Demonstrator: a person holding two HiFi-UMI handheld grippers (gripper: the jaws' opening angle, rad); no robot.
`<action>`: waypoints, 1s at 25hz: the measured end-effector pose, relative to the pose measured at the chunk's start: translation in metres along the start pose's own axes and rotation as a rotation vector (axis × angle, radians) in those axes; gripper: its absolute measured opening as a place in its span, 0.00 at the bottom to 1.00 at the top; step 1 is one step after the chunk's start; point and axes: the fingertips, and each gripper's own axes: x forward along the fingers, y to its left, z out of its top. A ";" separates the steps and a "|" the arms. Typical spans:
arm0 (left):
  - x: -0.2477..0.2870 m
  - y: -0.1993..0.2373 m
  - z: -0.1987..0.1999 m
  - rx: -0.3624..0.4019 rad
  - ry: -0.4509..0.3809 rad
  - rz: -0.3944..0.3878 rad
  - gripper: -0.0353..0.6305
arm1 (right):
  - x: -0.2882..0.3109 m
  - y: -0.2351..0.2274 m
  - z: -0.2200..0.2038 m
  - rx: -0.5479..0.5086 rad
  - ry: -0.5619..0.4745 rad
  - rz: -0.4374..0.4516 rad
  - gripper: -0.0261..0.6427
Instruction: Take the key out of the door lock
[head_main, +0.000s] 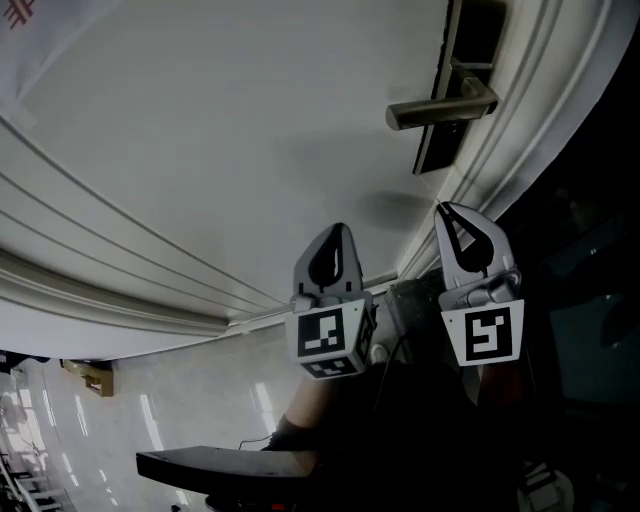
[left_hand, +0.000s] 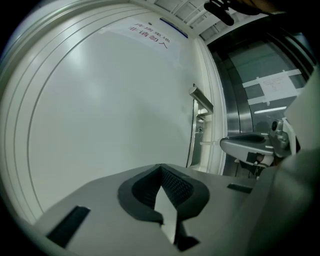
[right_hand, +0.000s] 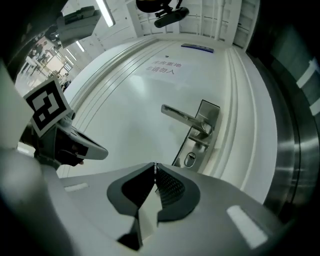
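Left gripper (head_main: 338, 232): lower middle of the head view; I hold its jaws clenched tip to tip with nothing between them
Right gripper (head_main: 450, 212): just right of the left one, under the handle (head_main: 440, 108); jaws clenched too, nothing seen in them
Door (head_main: 220, 150): white; fills the upper left of the head view
Lock (right_hand: 190, 160): centre of the right gripper view, below the handle, apart from my jaws
Key: I cannot make it out in the lock

Door: white panelled door (head_main: 220, 130), 10 o'clock.
Handle: brushed metal lever handle (head_main: 440, 108), 1 o'clock.
Left gripper (head_main: 340, 230): grey, jaws together, 6 o'clock.
Right gripper (head_main: 446, 209): grey, 4 o'clock.
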 end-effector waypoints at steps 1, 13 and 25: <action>0.000 0.000 -0.001 -0.003 0.005 0.001 0.05 | 0.000 0.003 -0.001 0.024 0.001 0.013 0.06; 0.005 -0.005 0.000 -0.009 0.025 -0.004 0.05 | 0.001 0.022 -0.013 0.241 0.044 0.147 0.06; 0.011 -0.002 0.005 0.019 0.021 -0.004 0.05 | 0.009 0.026 0.000 0.236 0.004 0.177 0.06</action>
